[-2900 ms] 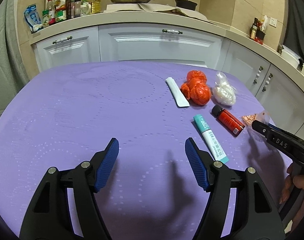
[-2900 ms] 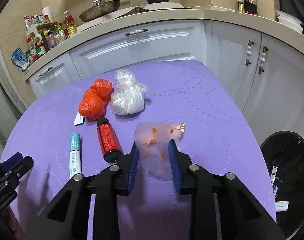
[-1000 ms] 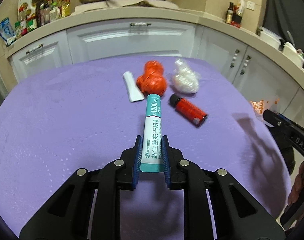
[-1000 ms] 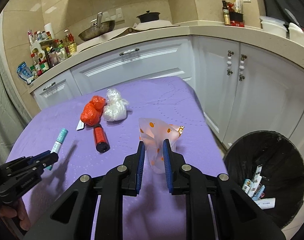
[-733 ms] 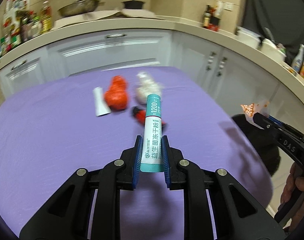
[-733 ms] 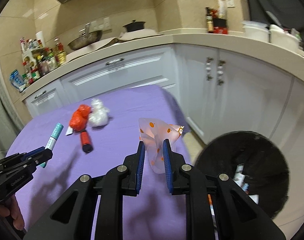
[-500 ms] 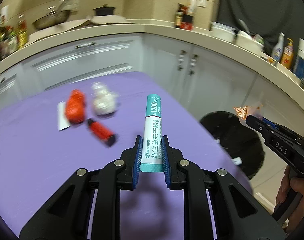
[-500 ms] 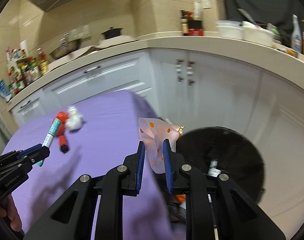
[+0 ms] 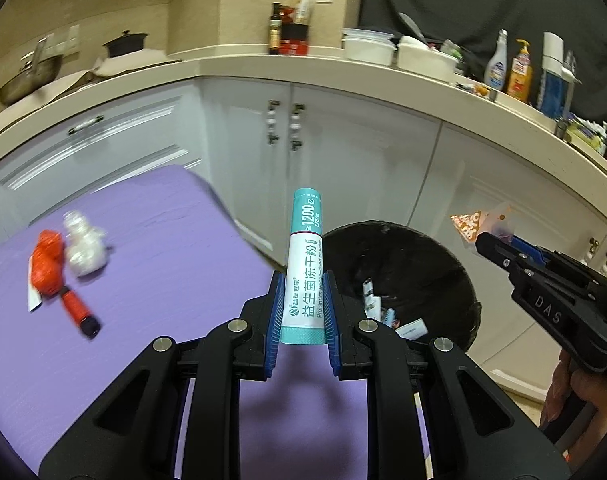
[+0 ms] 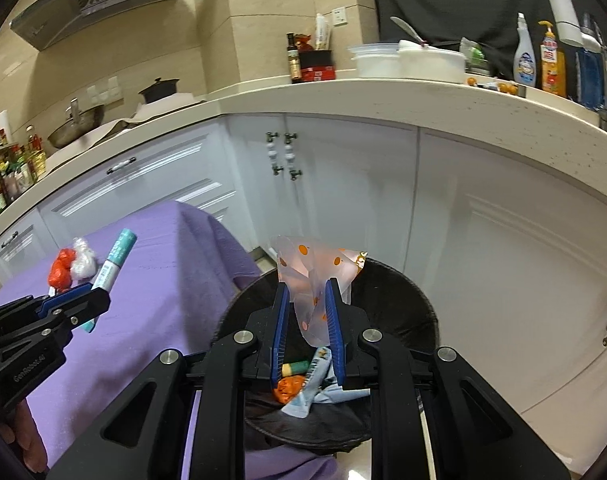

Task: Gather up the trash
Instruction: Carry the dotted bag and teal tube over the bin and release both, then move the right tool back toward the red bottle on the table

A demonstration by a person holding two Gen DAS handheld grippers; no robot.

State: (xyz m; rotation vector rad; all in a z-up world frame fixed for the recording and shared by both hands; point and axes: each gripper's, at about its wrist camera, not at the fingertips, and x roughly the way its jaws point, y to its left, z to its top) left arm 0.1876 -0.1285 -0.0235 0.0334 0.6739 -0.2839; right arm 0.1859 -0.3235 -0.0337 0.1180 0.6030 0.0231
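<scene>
Background: beige worktop (image 10: 383, 104) runs along the far wall over white cabinet doors (image 10: 343, 184). Far left on it sit a black pot (image 10: 159, 89) and a wok (image 10: 76, 120); in the middle a dark sauce bottle (image 10: 294, 60). Far right: white lidded containers (image 10: 407, 62), a spray bottle (image 10: 524, 58) and an orange soap dispenser (image 10: 551, 60).

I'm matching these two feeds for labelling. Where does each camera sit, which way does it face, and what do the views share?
Left wrist: sits on the left gripper, looking past its teal tube to the black bin; right gripper at right.
Right wrist: sits on the right gripper, looking down into the bin past the spotted wrapper; left gripper at left.
Shared: bin, purple table, white cabinets.
</scene>
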